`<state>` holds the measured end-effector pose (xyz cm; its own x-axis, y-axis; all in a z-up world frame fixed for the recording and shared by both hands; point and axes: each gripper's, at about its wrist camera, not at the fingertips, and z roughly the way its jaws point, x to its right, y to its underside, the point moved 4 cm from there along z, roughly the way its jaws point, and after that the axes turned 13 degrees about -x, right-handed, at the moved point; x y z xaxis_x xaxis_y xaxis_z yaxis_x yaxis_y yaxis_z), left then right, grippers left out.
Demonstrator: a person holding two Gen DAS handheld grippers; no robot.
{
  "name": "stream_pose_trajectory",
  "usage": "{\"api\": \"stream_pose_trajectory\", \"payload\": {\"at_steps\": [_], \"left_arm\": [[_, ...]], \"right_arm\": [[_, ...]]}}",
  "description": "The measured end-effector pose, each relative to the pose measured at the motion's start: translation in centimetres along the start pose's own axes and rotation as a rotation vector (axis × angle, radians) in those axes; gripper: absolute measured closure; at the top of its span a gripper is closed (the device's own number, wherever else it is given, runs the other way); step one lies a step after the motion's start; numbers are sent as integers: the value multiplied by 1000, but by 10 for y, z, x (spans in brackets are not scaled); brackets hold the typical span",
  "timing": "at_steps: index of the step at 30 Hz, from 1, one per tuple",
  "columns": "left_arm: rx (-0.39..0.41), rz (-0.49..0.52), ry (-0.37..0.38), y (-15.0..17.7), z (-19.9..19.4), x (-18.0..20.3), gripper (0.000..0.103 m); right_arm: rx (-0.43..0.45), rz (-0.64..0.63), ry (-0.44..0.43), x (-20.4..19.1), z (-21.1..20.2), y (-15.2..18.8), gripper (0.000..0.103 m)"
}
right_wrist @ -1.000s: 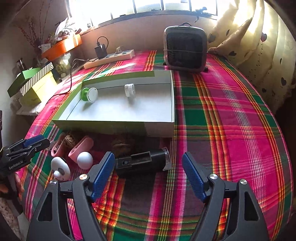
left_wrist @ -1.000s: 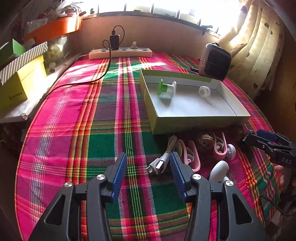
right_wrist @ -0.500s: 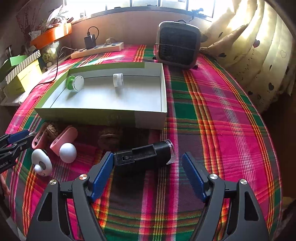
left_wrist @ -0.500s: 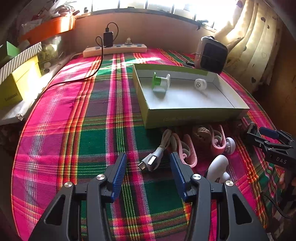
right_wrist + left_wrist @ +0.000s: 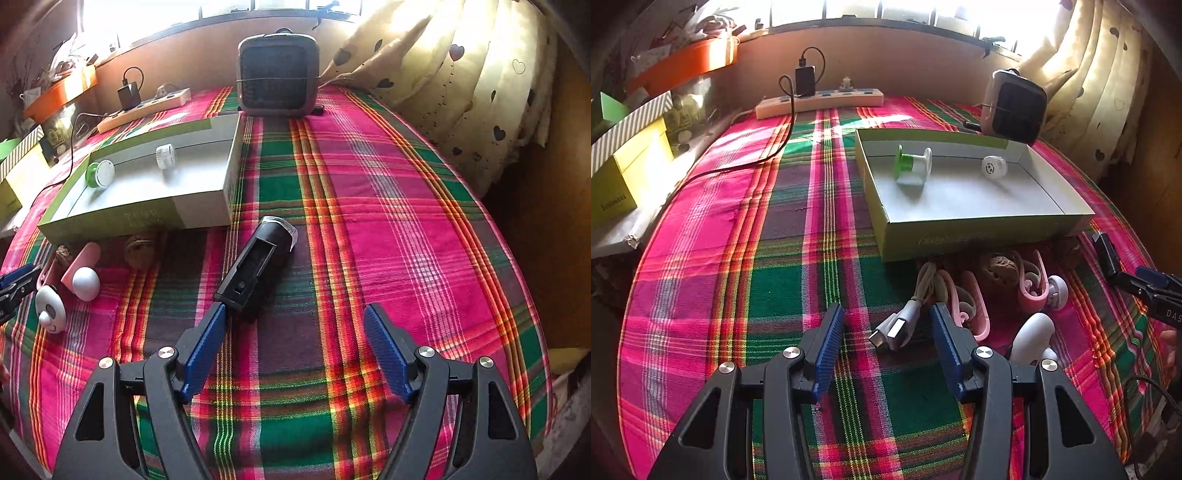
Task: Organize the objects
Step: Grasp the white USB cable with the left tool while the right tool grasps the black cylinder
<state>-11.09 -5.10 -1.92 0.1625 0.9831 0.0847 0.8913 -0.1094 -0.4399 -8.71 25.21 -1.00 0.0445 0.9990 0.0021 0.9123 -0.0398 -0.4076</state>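
A green-sided open box (image 5: 975,236) (image 5: 155,218) on the plaid cloth holds a green-and-white spool (image 5: 910,162) and a white cap (image 5: 993,167). In front of it lie a white USB cable (image 5: 897,328), pink clips (image 5: 975,314), a walnut (image 5: 997,269) and a white gadget (image 5: 1030,336). My left gripper (image 5: 886,325) is open, its tips either side of the cable's plugs. My right gripper (image 5: 295,325) is open just behind a black torch (image 5: 258,266), whose near end touches the left fingertip.
A small grey fan heater (image 5: 277,74) stands behind the box. A power strip (image 5: 820,101) with a charger and black lead lies at the back. Yellow and striped boxes (image 5: 624,177) sit off the table's left edge. A curtain (image 5: 461,92) hangs at the right.
The left gripper has drawn level with the cable plugs. The right view has swung so the torch, crosswise before, now points away from the gripper.
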Motion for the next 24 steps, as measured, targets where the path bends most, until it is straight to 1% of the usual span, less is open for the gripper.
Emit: {"api": "stream_pose_trajectory", "payload": {"at_steps": [3,6,9,11,13,17,24], "left_arm": [[-1,6,-9,-1,1,1,55],[-2,26,-23,-1,2,4,55],[-2,51,-50,-3,5,6,55],[-1,61,-64,-5,7,7,55],[-2,58,-64,-8,8,7,55],[3,54,-71,-11,10,6,55],[3,46,-76,-14,11,5,55]], "right_arm": [[15,2,-35,-5,1,-4,27],[3,-5,-69,-10,7,-9,27],[-13,-4,-79,-12,15,-13,27],[-9,-2,-62,-12,17,-17,27],[-11,-4,-63,-11,19,-21,27],[-14,-4,-31,-8,25,-28,27],[-7,-25,-13,-6,27,-30,27]]}}
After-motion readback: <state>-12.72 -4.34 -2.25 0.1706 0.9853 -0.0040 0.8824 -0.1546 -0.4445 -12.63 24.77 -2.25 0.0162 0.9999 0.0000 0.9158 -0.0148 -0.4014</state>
